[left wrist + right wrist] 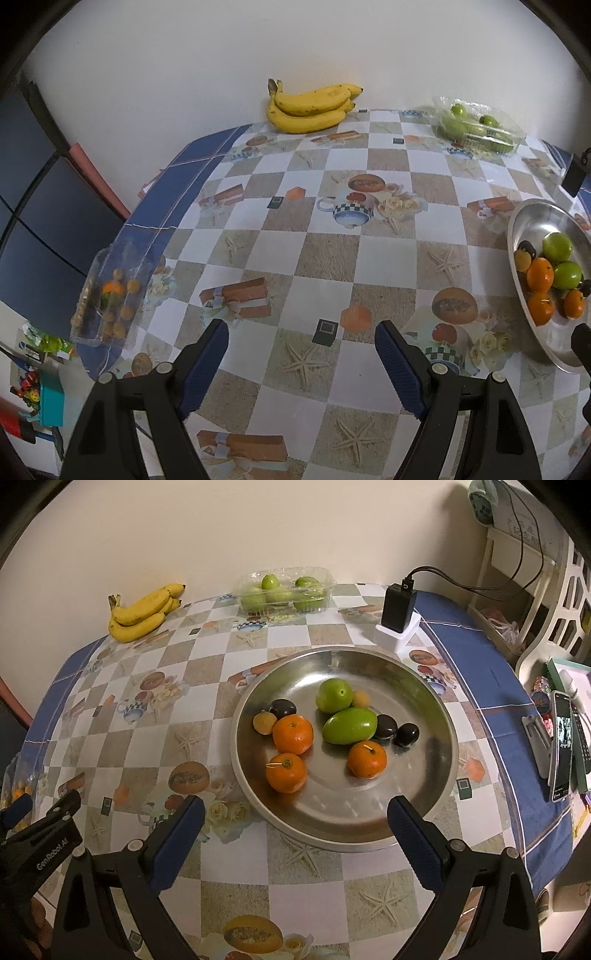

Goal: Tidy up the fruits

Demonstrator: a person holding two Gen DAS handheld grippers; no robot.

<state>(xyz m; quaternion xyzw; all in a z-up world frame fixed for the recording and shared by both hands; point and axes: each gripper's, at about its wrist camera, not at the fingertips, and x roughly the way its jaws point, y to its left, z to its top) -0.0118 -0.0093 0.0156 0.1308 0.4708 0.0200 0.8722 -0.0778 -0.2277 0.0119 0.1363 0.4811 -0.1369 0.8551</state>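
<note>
Left wrist view: left claw [301, 345] at bottom centre, jaws spread wide over bare checked cloth [325, 254], gripping nothing, touching nothing. Clear box [110, 295] of small orange and brown fruit at lower left, just beside the left finger, perched on the table's blue border. Steel bowl [517, 229] cut off at right edge, holding oranges and green fruit. Bananas [310, 105] at top centre against the wall, long axis running left to right across the frame, well apart from the claw. Clear tub [476, 127] of green fruit at upper right.

Right wrist view: right claw [295, 823] at bottom centre, jaws likewise wide, empty, tips framing the bowl's [436, 709] near rim but apparently not touching it. Nearest fruit an orange [286, 772] straight ahead, just above the left finger; two more oranges, two green fruit, three dark ones and two small tan ones beyond. Bananas [142, 613] at upper left, tub [284, 589] at top centre, both far off. Left claw's black body [40, 842] at lower left edge.

Judged nearer: right claw for anything in the bowl, left claw for the clear box.
</note>
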